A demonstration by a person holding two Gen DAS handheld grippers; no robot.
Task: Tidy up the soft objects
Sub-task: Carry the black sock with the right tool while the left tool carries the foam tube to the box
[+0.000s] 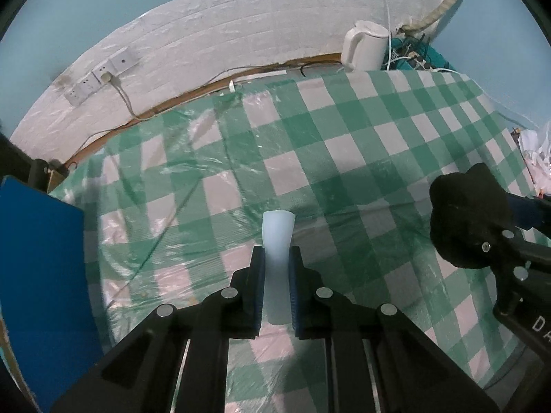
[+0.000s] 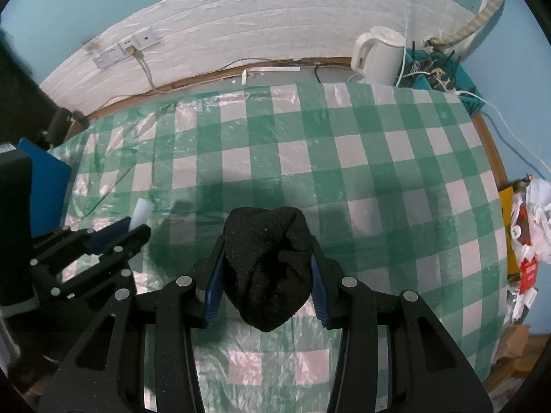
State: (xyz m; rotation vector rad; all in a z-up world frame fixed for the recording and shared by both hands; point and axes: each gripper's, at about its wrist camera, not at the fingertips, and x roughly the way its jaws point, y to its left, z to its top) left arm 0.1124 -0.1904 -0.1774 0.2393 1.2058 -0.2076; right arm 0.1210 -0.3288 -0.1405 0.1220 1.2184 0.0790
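While you hold both pieces off the table, each grip suits what it carries. Far to your left stands a blue box (image 1: 38, 275), its wall just beside the checked tablecloth (image 1: 344, 158); I judge it a likely place for these things, though nothing shows what it holds.

Your left gripper (image 1: 277, 268) pinches a pale foam strip (image 1: 278, 241) narrowly — the strip stands upright between the blue pads, its upper end poking out past the fingertips. Thin as it is, it needs the jaws nearly together, and squeezing it low keeps it from flopping.

Your right gripper (image 2: 267, 258) clamps a bundled black sock (image 2: 268, 268), which bulges above and below the pads. Its bulk keeps the jaws wider apart — gripping the middle of the wad holds the bundle together.

Both grippers hang near each other over the cloth's near half, so neither piece is set down yet. At the far right edge a white kettle (image 2: 378, 56) sits well apart.
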